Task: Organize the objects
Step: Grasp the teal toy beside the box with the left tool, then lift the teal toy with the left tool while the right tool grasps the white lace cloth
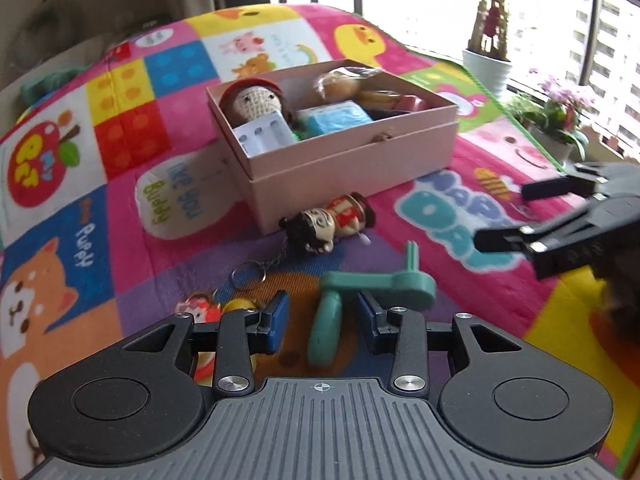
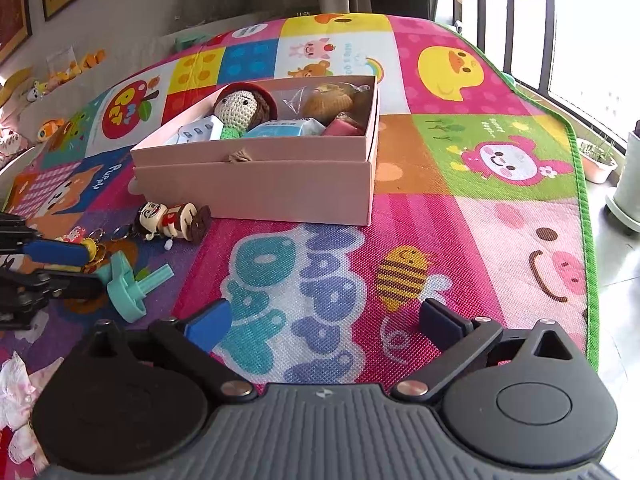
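Observation:
A teal crank-shaped toy (image 1: pixel 332 312) lies on the colourful play mat (image 1: pixel 132 168). Its handle sits between the blue pads of my left gripper (image 1: pixel 323 320), with a gap on each side, so the gripper is open around it. A wooden figure keychain (image 1: pixel 332 224) lies just beyond, against the pink box (image 1: pixel 340 168), which holds a crochet doll (image 1: pixel 256 100), a blue packet (image 1: pixel 336 118) and a bagged item. My right gripper (image 2: pixel 324 320) hangs wide open over bare mat with nothing between its fingers. It shows at the right of the left wrist view (image 1: pixel 500 216).
A small red and yellow keychain (image 1: pixel 200 312) lies by the left pad. The mat's green edge (image 2: pixel 580 184) runs along the right, with plant pots (image 1: pixel 486 68) and windows beyond. Soft toys (image 2: pixel 52 80) line the far left. A white and pink frilly thing (image 2: pixel 16 392) lies near left.

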### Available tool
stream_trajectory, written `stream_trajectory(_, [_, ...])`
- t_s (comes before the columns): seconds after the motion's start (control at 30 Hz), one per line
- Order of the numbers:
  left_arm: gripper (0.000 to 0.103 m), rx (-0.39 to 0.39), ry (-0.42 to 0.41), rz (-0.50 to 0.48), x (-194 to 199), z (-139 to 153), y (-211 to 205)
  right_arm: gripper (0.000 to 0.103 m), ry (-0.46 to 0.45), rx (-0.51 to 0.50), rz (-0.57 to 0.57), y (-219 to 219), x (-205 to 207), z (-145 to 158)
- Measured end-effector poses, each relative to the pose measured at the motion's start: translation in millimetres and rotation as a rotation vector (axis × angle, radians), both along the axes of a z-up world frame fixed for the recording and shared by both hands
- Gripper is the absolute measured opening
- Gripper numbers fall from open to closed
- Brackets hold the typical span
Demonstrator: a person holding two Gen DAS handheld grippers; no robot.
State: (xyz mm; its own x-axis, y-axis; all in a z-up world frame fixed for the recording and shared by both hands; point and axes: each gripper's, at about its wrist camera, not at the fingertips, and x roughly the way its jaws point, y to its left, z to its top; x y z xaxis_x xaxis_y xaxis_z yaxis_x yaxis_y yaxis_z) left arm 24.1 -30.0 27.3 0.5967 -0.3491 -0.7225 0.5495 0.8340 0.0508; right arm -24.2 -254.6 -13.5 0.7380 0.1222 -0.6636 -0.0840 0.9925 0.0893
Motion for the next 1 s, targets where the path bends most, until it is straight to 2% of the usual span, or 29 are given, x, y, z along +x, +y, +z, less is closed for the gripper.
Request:
stream_trajectory(0.1, [0.028, -0.027, 0.007, 0.004, 8.8, -7.7, -7.1, 0.1, -0.012, 0.01, -0.011, -3.0, -2.0, 1.7])
stream_trajectory(0.2, [0.025, -0.084, 0.021, 0.046, 11.3, -9.5, -3.7, 0.1, -0.02, 0.051, 0.029, -6.1, -13.0, 10.2])
stream_trajectory(0.27, [0.022, -0.131, 0.04, 0.067, 10.5, -10.0, 2.7, 0.1, -0.012, 0.089, 0.143, -2.2, -27.9, 20.3])
stream_trajectory(0.33, [0.018, -0.158, 0.054, 0.075, 9.0, -10.2, 6.6, 0.1, 0.011, 0.108, 0.317, 9.1, -45.5, 30.1])
stream_trajectory(0.43, [0.018, -0.169, 0.063, 0.082, 3.2, -9.0, 8.7, 0.1, 0.025, 0.08, 0.501, 39.3, -70.2, 37.5])
stream_trajectory(0.53, [0.018, -0.154, 0.051, 0.088, -7.2, -7.9, 11.3, 0.085, 0.083, 0.043, 0.584, 73.4, -71.9, 29.5])
stream_trajectory(0.6, [0.018, -0.154, 0.044, 0.097, -15.2, -5.6, 17.6, 0.059, 0.128, -0.012, 0.583, 92.5, -65.8, 20.5])
stream_trajectory(0.63, [0.018, -0.157, 0.039, 0.103, -19.6, -3.5, 21.8, 0.056, 0.101, -0.042, 0.578, 97.6, -67.4, 21.4])
stream_trajectory(0.7, [0.018, -0.163, 0.023, 0.115, -28.9, 1.5, 30.7, 0.031, 0.113, -0.045, 0.596, 100.9, -66.3, 25.8])
stream_trajectory(0.83, [0.017, -0.185, -0.021, 0.125, -44.0, 15.1, 44.5, 0.026, 0.067, -0.047, 0.523, 84.2, -66.6, 44.2])
stream_trajectory(1.0, [0.016, -0.199, -0.082, 0.11, -45.4, 41.4, 44.2, 0.026, -0.008, -0.028, 0.398, 44.2, -70.6, 68.4])
